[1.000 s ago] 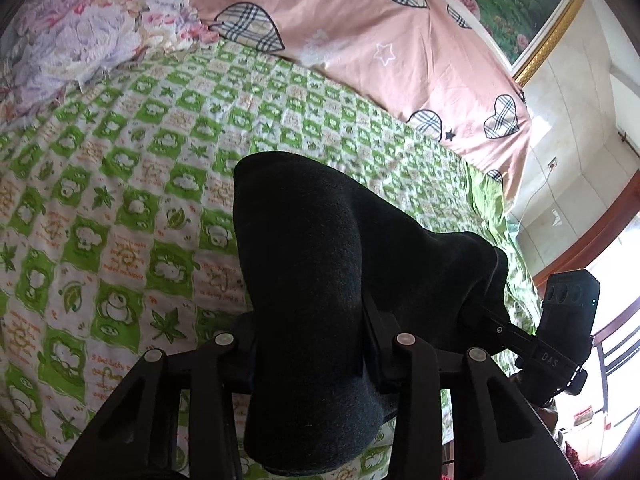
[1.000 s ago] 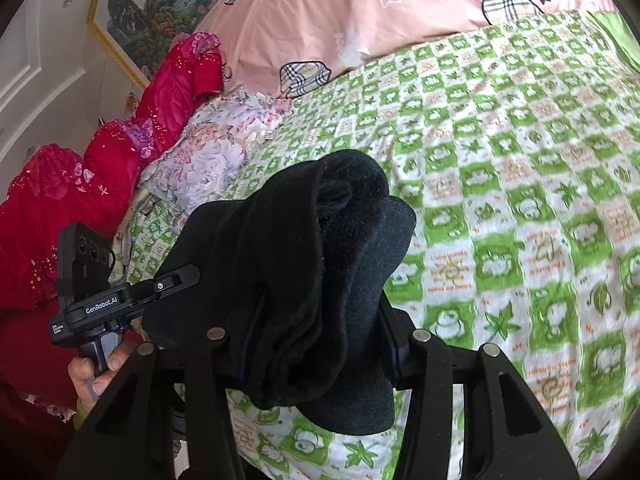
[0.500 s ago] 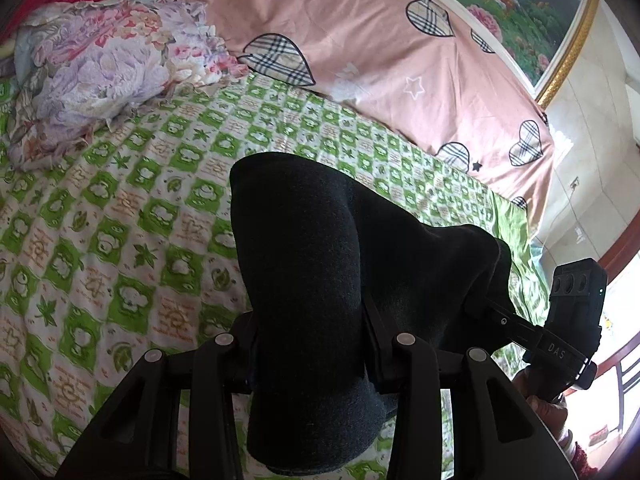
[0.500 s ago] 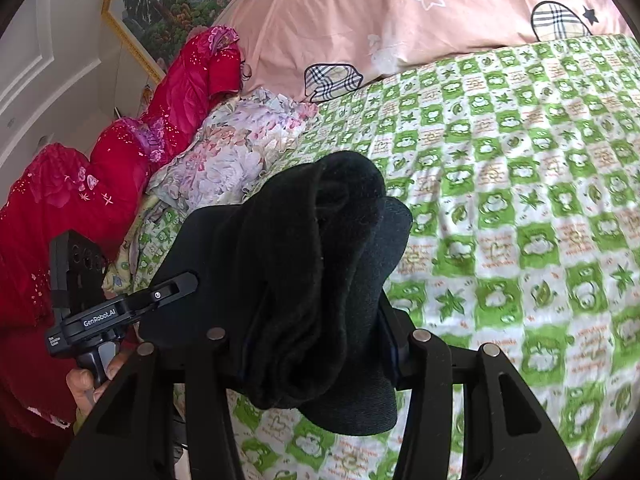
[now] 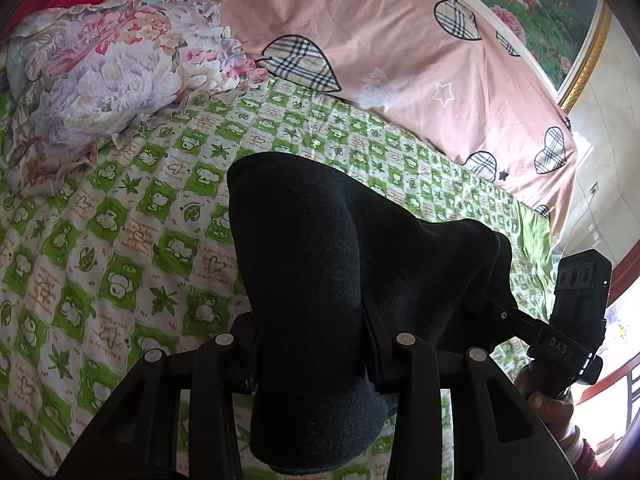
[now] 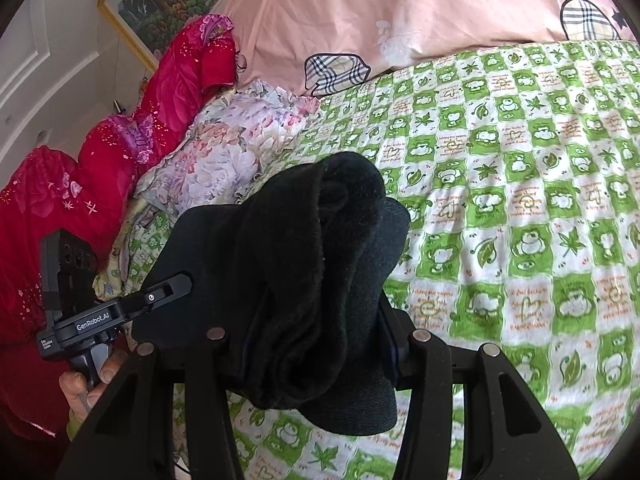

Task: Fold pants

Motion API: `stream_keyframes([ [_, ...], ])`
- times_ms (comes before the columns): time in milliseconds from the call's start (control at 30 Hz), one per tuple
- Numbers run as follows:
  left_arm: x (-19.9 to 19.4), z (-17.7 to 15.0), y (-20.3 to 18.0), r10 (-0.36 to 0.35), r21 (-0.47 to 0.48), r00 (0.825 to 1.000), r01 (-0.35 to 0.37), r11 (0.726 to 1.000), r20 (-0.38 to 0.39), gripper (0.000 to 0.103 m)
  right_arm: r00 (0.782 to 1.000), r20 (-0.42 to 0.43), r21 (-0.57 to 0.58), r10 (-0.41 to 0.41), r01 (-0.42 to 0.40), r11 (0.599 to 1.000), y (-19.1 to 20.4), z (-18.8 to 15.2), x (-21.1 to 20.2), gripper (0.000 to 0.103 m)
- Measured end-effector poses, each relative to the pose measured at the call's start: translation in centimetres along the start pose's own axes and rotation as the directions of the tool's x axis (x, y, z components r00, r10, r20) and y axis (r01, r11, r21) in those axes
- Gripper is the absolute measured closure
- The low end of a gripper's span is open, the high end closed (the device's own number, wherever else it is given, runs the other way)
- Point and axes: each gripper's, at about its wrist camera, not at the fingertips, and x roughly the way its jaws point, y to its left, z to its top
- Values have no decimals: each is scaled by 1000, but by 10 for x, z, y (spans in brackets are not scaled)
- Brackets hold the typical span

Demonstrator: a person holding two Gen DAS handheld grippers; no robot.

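Left wrist view: left tongs [image 5: 312, 344] clamped on a thick bunch of the black pants [image 5: 320, 264], fabric draped over and hanging below the jaws. Pants are off the bed [image 5: 120, 240], stretched across to the right tongs [image 5: 500, 312], which grip the far end. A hand [image 5: 548, 404] shows under that unit.

Right wrist view: right tongs [image 6: 316, 344] closed on a layered wad of the pants [image 6: 304, 264]; left tongs [image 6: 168, 292] hold the other end. Only this view shows stacked layers with fleecy lining, so some folding looks done. Only the left view shows the span between the grips.

Judgement: mid-task. Still to do: lay the pants on the bed, finish the folds, release.
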Motion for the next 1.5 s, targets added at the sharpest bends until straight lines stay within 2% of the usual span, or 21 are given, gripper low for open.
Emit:
stream_keyframes([
  [300, 25, 8, 7, 59, 3, 998, -58, 998, -21, 64, 999, -37, 5, -5, 5, 1000, -14, 10, 27, 53],
  [567, 38, 4, 12, 74, -6, 997, -74, 997, -39, 63, 998, -61, 24, -8, 9, 1000, -27, 8, 41, 51],
  [700, 41, 3, 16, 82, -21, 995, -83, 996, -59, 57, 998, -63, 28, -21, 23, 999, -29, 7, 44, 45],
  [900, 43, -1, 21, 89, -43, 993, -93, 995, -73, 45, 998, -59, 32, -35, 37, 999, -33, 0, 41, 44],
  [1167, 41, -7, 21, 103, -46, 992, -107, 993, -77, 40, 996, -47, 21, -76, 77, 997, -30, -6, 35, 40],
  [1500, 40, -10, 24, 110, -45, 991, -113, 993, -80, 35, 996, -34, 36, -88, 89, 995, -32, -11, 30, 38],
])
